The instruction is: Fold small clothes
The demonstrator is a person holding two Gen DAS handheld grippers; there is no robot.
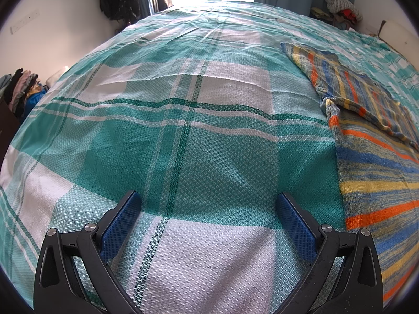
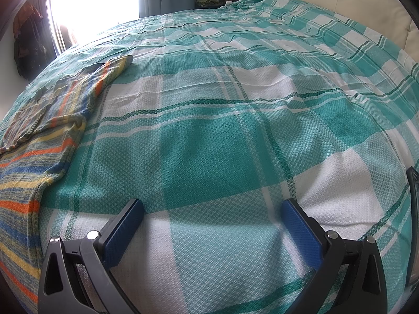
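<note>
Knitwear in orange, blue and yellow stripes, a small sweater (image 1: 371,141), lies flat on the green-checked bed (image 1: 183,136). Left hand-held gripper (image 1: 209,209) hovers just left of the sweater, right hand-held gripper (image 2: 213,216) just right of it, both spread apart and empty.

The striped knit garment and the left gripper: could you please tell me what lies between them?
Only bare plaid bedsheet lies between the open left gripper and the striped knit garment, as the left wrist view shows.
</note>
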